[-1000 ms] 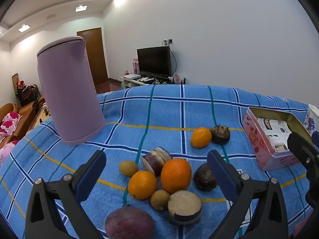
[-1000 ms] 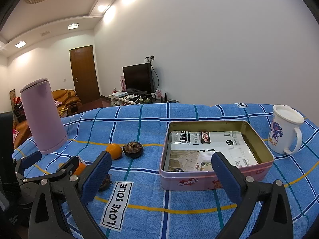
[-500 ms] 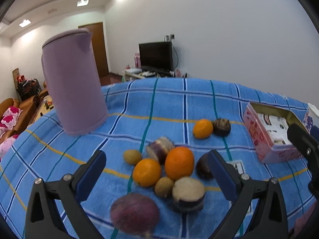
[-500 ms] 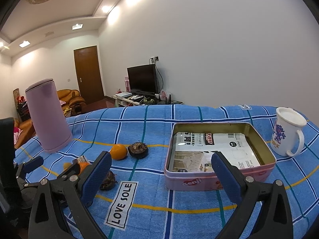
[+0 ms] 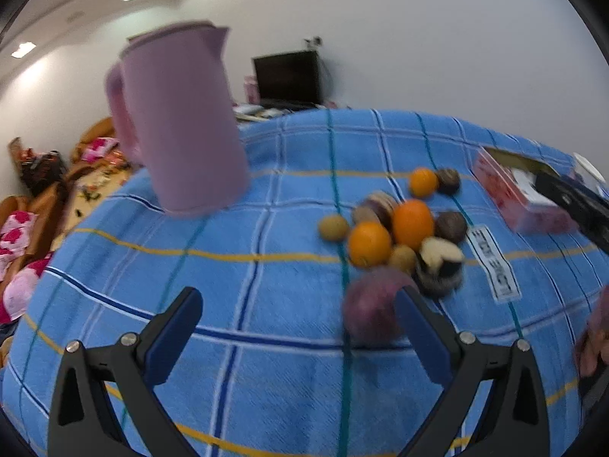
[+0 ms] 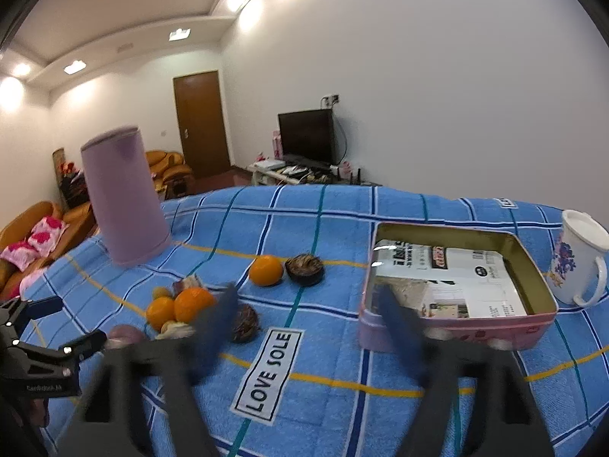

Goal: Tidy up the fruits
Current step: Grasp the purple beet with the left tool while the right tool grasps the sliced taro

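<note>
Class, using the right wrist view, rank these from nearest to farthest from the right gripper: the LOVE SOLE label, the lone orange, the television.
1. LOVE SOLE label: on the cloth, just ahead of the right gripper.
2. Lone orange: mid-table, beside a dark fruit.
3. Television: against the far wall.

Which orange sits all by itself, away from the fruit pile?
The small orange beside the dark round fruit, nearer the pink tin; the other two oranges touch in the pile.

left gripper [image 5: 295, 318] fingers apart, empty | purple fruit [image 5: 371, 310] beside right finger | oranges [image 5: 413, 222] beyond
</note>
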Demonstrator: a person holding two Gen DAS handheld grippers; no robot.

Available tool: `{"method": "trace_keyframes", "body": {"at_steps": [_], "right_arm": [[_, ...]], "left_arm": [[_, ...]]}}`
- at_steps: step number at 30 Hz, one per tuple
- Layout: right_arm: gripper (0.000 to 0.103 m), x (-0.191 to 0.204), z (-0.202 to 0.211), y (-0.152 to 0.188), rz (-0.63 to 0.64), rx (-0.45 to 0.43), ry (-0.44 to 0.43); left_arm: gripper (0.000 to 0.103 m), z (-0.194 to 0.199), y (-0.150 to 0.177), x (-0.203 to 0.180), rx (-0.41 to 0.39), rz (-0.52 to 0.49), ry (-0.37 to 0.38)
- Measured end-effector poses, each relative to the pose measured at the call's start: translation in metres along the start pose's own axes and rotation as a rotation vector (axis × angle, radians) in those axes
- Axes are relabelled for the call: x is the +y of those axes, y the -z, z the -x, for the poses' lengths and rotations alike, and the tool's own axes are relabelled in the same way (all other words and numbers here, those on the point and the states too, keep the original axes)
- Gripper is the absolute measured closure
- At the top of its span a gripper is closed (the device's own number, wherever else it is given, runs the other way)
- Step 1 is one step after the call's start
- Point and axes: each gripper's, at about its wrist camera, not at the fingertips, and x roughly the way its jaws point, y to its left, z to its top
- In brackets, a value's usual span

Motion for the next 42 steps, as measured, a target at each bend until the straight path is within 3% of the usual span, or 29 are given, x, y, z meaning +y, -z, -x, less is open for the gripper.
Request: {"method": "trace_keyframes", "body": {"at_steps": [4,8,11,13,15,17,23,25,29,34,39,42], "right_arm": [[0.053,-0.001,-0.008,0.003,-0.030,0.052,-0.051],[0.053,-0.005,-0.010,0.003,-0.049,0.063,-0.050],[0.053,-0.007,-0.013,0.004,-0.061,0.077,-0.065],[0.053,-0.008,-0.014,0.005,-0.071,0.093,-0.084],[0.053,-0.007,-0.016,0.005,-0.072,0.107,-0.117],[0.053,-0.003,-0.019,0.006,-0.071,0.131,-0.171],[0.049,0.022,-0.034,0.015,-0.033,0.260,-0.336],[0.040,0.029,-0.037,0.018,-0.017,0.281,-0.370],[0.038,0.045,-0.049,0.018,0.015,0.334,-0.423],[0.038,0.068,-0.074,0.021,0.101,0.456,-0.414],[0.040,0.086,-0.084,0.023,0.166,0.461,-0.344],[0.052,0.094,-0.077,0.028,0.243,0.450,-0.303]], "left_arm": [[0.008,-0.009,0.002,-0.014,0.048,-0.035,0.068],[0.008,-0.017,-0.003,-0.033,0.071,-0.067,0.122],[0.011,-0.026,-0.006,-0.041,0.082,-0.086,0.105],[0.034,-0.036,-0.007,-0.042,0.118,-0.084,0.097],[0.044,-0.045,-0.004,-0.037,0.170,-0.036,0.174],[0.049,-0.045,-0.001,-0.033,0.161,-0.005,0.211],[0.049,-0.033,0.004,-0.024,0.137,0.014,0.207],[0.049,-0.023,0.004,-0.018,0.107,0.009,0.190],[0.049,-0.011,0.001,0.002,0.071,0.033,0.177],[0.049,-0.004,-0.001,0.021,0.059,0.054,0.151],[0.049,0.006,0.000,0.035,0.048,0.068,0.118],[0.049,0.009,0.001,0.040,0.047,0.074,0.108]]}}
